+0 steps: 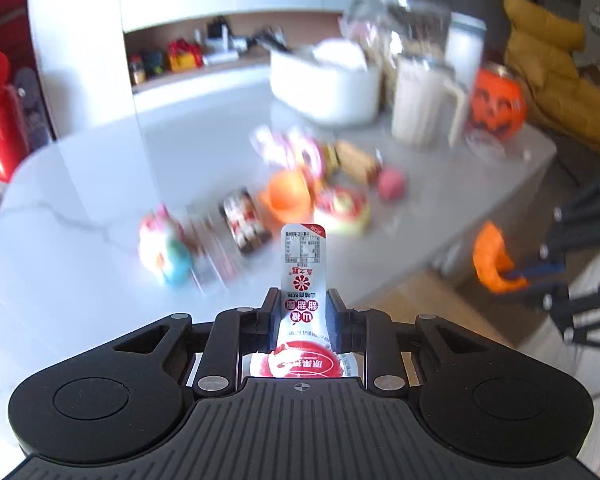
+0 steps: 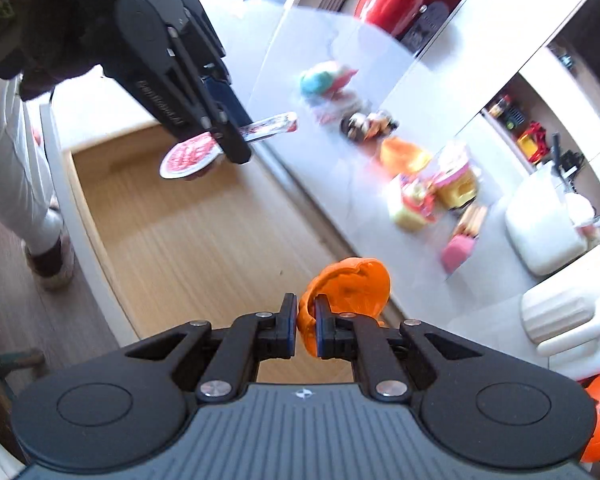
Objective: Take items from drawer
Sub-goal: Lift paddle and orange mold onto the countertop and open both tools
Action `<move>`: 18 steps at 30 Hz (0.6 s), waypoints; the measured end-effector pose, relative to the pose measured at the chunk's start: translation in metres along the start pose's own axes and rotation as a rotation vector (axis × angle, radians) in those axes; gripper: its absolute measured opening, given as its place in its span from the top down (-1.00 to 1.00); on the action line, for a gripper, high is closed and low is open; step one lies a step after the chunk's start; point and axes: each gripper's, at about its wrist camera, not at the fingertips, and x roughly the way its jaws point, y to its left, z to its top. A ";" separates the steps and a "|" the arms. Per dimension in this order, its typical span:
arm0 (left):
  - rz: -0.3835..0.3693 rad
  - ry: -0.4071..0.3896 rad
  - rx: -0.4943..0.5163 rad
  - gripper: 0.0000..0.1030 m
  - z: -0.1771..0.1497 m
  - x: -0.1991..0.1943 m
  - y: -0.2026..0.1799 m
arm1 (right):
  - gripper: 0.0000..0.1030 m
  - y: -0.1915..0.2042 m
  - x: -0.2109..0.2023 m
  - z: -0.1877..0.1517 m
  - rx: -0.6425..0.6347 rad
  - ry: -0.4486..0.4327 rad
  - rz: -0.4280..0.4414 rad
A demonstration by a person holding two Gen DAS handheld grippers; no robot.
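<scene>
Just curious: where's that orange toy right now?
The orange toy is pinched in the right gripper, above the open drawer, beside the counter.

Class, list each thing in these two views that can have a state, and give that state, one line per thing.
Drawer: pulled open, visible wooden floor bare.
Left gripper: shut on the snack cup.
Snack cup: held, lid tab sticking forward.
Right gripper: shut on the orange toy.
Orange toy: held above the drawer.
Countertop items: blurred, resting on the white countertop.

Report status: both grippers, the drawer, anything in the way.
Left gripper shut on red-and-white snack cup. Right gripper shut on orange toy. Drawer open, looks bare. Nothing in the way.
</scene>
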 end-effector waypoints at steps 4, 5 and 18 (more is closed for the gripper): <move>-0.012 -0.123 -0.161 0.49 0.066 0.010 0.029 | 0.83 -0.023 -0.011 0.015 0.074 -0.078 -0.059; -0.002 -0.134 -0.184 0.49 0.078 0.014 0.035 | 0.83 -0.030 -0.014 0.011 0.099 -0.096 -0.070; 0.031 0.075 -0.285 0.48 0.095 0.170 0.072 | 0.83 -0.084 0.043 -0.021 0.328 -0.095 0.003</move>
